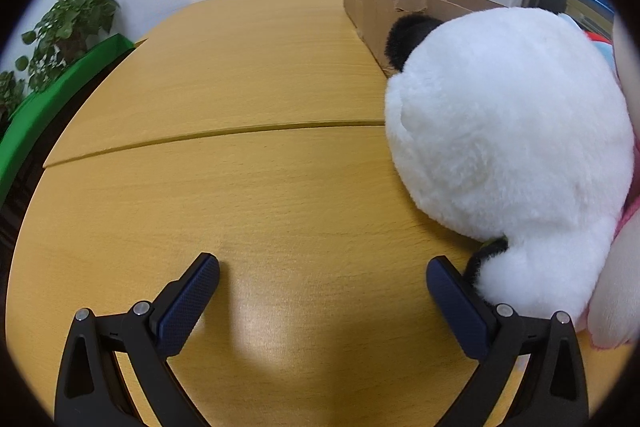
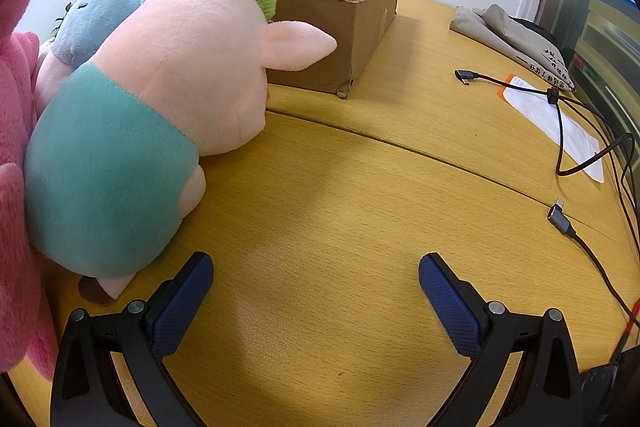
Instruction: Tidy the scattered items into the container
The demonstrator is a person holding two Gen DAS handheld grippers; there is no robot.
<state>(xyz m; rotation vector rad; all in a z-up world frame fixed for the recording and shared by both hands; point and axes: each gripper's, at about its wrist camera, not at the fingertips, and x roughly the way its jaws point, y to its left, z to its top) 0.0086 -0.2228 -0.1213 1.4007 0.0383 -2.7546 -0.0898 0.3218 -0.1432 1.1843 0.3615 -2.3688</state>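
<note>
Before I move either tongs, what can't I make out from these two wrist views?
- Cardboard box floor: right wrist view, near wall and pig plush hide it.
- Panda plush face: left wrist view, turned away.
- Pink plush: right wrist view, cut off by left edge.
- Blue plush body: right wrist view, behind the pig.
- Grey bag lettering: too small.

My left tool (image 1: 323,281): two black arms at the lower corners of the frame, each angling inward to a dark blue pad with fine crosshatch texture. Two round silver screw heads sit on each arm. My right tool (image 2: 316,279): same build, same black arms, blue textured pads (image 2: 450,305), silver screws.
</note>
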